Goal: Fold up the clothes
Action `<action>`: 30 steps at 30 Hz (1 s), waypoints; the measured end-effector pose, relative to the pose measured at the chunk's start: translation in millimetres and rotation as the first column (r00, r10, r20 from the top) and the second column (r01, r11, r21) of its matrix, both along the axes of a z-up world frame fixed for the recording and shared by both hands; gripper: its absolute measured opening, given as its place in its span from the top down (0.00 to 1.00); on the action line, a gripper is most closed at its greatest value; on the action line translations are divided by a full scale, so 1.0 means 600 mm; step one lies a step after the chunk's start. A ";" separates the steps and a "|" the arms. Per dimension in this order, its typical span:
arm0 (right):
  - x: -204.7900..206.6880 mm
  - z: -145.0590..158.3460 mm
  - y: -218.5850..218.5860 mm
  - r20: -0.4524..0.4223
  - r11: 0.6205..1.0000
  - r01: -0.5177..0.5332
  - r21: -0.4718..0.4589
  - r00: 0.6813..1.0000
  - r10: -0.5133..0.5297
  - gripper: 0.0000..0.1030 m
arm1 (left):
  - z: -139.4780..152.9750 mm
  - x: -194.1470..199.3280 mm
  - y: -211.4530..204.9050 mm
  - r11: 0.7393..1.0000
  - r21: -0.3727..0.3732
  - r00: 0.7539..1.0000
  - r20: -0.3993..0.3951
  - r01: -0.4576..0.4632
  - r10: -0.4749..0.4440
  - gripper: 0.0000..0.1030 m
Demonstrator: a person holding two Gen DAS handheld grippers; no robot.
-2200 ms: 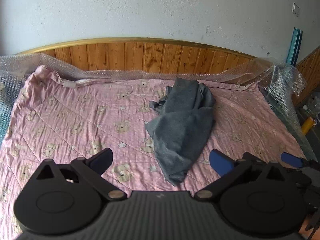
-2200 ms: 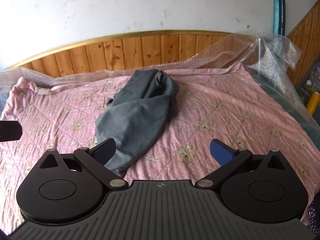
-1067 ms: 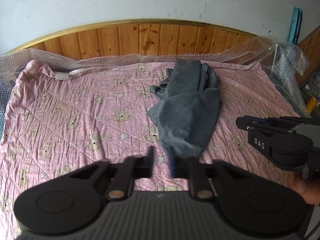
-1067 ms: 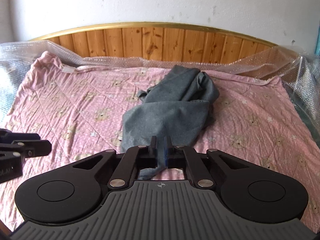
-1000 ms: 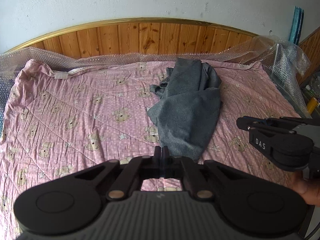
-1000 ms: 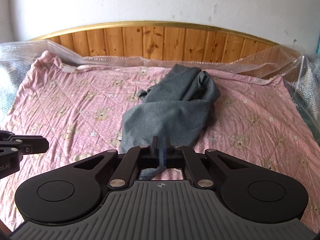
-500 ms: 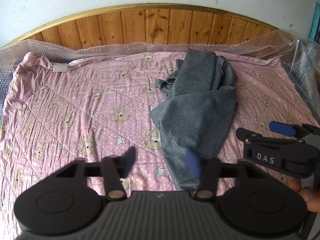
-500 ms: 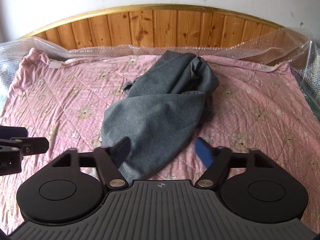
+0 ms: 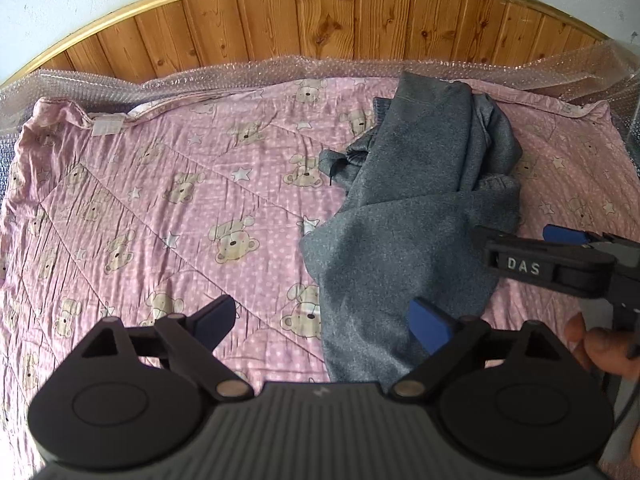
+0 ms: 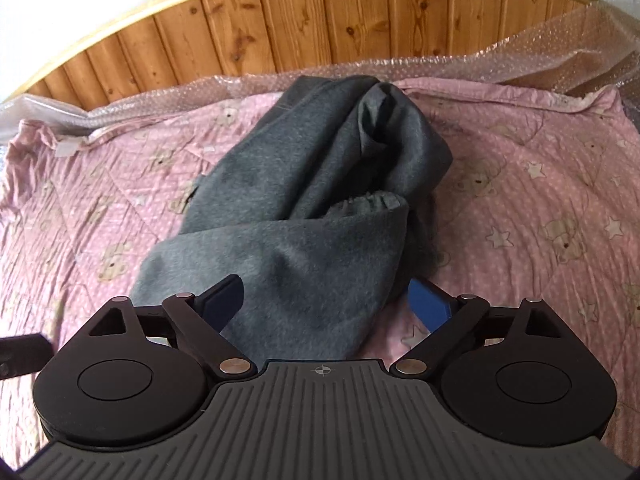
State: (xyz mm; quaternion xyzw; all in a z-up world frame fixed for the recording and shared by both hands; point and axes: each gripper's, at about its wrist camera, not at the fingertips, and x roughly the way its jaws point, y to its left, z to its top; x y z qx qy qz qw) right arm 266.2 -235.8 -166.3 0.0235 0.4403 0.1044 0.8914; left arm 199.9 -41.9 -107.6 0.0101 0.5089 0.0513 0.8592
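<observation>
A crumpled grey garment [image 9: 412,216] lies in a heap on the pink bear-print bedspread [image 9: 168,200], running from near the headboard toward me. My left gripper [image 9: 320,320] hovers over the garment's near left edge, its jaws opening wide, no cloth pinched between the blue pads. From the right wrist view the same garment [image 10: 304,216] fills the middle, and my right gripper [image 10: 324,300] hangs above its near end, jaws also opening, gripping nothing. The right gripper [image 9: 560,256] shows from the side in the left wrist view, with a hand [image 9: 600,348] under it.
A wooden headboard [image 9: 320,20] with a gold rim backs the bed. Bubble wrap [image 10: 520,56] lines the far and right edges of the bed. A white label [image 9: 106,124] sits at the bedspread's far left corner.
Both grippers went from shut to wide open. Both moved forward and down toward the grey garment, which now looks larger in each view.
</observation>
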 end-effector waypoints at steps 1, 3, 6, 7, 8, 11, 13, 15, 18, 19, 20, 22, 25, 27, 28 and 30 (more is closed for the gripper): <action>0.015 -0.016 0.004 -0.017 1.000 -0.008 0.003 1.000 0.008 0.12 | -0.004 0.005 0.002 1.000 0.000 1.000 -0.008 -0.008 0.008 0.06; 0.045 -0.049 0.013 -0.049 1.000 -0.024 0.010 0.998 0.025 0.43 | -0.013 0.013 0.008 1.000 0.003 0.999 -0.025 -0.029 0.029 0.06; 0.039 -0.048 0.023 -0.023 0.994 -0.084 0.075 0.996 0.086 1.00 | -0.014 0.019 0.025 0.998 -0.002 0.998 -0.011 -0.055 0.055 0.06; 0.025 -0.027 0.022 0.031 0.989 -0.110 0.098 0.994 0.107 1.00 | -0.011 0.023 0.031 0.998 -0.002 0.998 0.002 -0.060 0.060 0.06; 0.007 0.004 0.014 0.089 0.985 -0.126 0.114 0.989 0.117 1.00 | -0.008 0.029 0.038 0.998 -0.002 0.998 0.015 -0.066 0.066 0.06; -0.060 0.106 -0.042 0.241 0.971 -0.149 0.187 0.965 0.102 1.00 | 0.005 0.061 0.055 0.997 -0.023 0.996 0.052 -0.070 0.071 0.02; -0.084 0.127 -0.075 0.256 0.986 -0.101 0.133 0.965 0.064 1.00 | -0.002 0.100 0.051 0.998 -0.044 0.998 0.052 -0.039 0.041 0.00; -0.071 0.090 -0.098 0.162 0.992 -0.071 0.101 0.985 0.054 0.76 | -0.034 0.157 0.025 0.997 -0.055 0.999 0.016 0.045 -0.045 0.00; -0.030 0.008 -0.132 0.022 0.992 0.040 0.116 0.999 -0.043 0.31 | -0.119 0.233 -0.030 0.985 0.033 0.984 -0.046 0.172 -0.170 0.00; -0.017 -0.010 -0.140 0.003 0.986 0.071 0.152 0.997 -0.072 0.30 | -0.147 0.248 -0.047 0.979 0.081 0.981 -0.056 0.188 -0.184 0.00; -0.005 -0.026 -0.143 -0.008 0.980 0.089 0.176 0.996 -0.089 0.22 | -0.169 0.258 -0.058 0.973 0.114 0.979 -0.055 0.201 -0.196 0.00; 0.024 -0.060 -0.145 -0.025 0.972 0.115 0.205 0.993 -0.113 0.16 | -0.180 0.251 -0.060 0.971 0.095 0.975 -0.005 0.220 -0.221 0.11; 0.065 -0.097 -0.129 -0.054 0.956 0.122 0.265 0.992 -0.112 0.20 | -0.139 0.215 -0.032 0.979 0.006 0.978 0.051 0.203 -0.203 0.96; 0.088 -0.114 -0.121 -0.068 0.935 0.096 0.341 0.995 -0.078 0.46 | -0.092 0.190 0.029 0.998 0.004 0.992 0.112 0.063 -0.063 0.97; 0.090 -0.113 -0.110 -0.073 0.930 0.066 0.362 0.996 -0.042 0.81 | -0.074 0.178 0.066 1.000 0.003 0.992 0.122 -0.027 0.026 0.97; 0.073 -0.096 -0.079 -0.037 0.911 -0.033 0.411 0.998 0.053 1.00 | -0.060 0.150 0.144 0.977 0.020 0.974 0.083 -0.211 0.209 0.97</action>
